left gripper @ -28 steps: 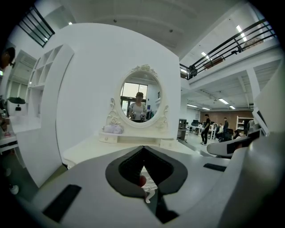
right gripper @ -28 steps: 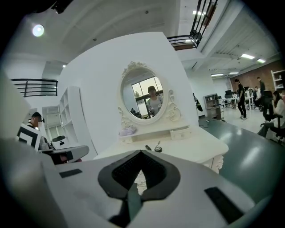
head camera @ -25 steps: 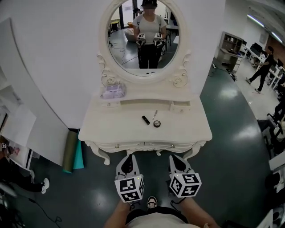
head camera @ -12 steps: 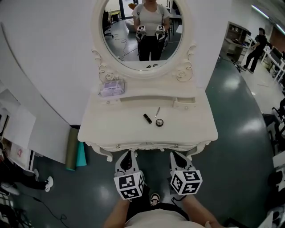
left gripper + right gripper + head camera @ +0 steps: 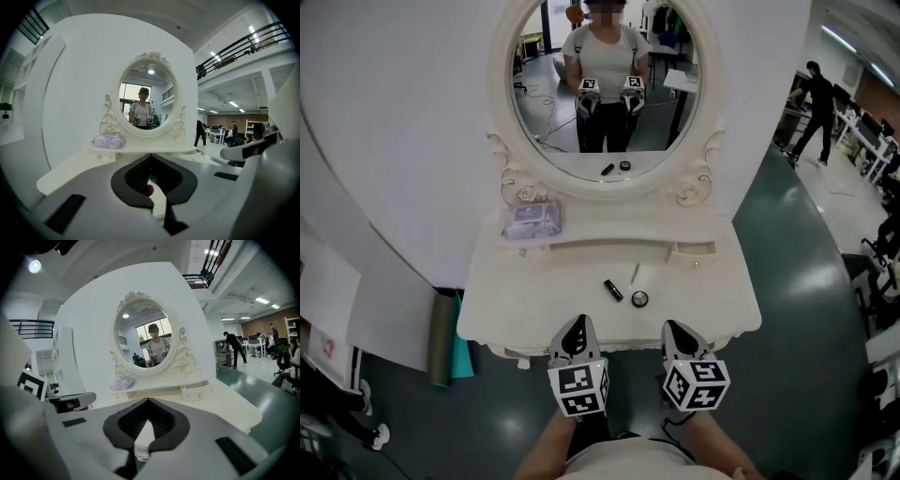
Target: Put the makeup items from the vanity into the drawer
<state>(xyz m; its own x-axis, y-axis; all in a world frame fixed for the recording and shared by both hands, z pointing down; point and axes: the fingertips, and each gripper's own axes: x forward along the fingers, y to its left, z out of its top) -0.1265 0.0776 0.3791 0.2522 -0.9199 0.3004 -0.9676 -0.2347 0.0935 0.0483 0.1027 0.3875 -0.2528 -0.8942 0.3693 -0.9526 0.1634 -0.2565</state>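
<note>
Three makeup items lie on the cream vanity top (image 5: 516, 300): a black lipstick (image 5: 612, 290), a thin brush (image 5: 634, 274) and a small round compact (image 5: 639, 299). Both grippers hover at the vanity's front edge, short of the items. My left gripper (image 5: 578, 325) (image 5: 157, 206) is shut and holds nothing. My right gripper (image 5: 676, 327) (image 5: 140, 451) is shut too, also with nothing in it. A small drawer (image 5: 692, 251) (image 5: 199, 391) at the right end of the raised back shelf juts out slightly. The table edge hides the front drawers.
An oval mirror (image 5: 605, 84) rises behind the shelf. A pale purple tissue pack (image 5: 530, 221) (image 5: 108, 140) sits on the shelf's left end. Rolled green mats (image 5: 442, 337) lean at the vanity's left side. A person (image 5: 811, 94) walks far off at the right.
The vanity has come closer. Both grippers moved forward, from in front of the table's drawers to over its front edge. Their jaws look the same.
</note>
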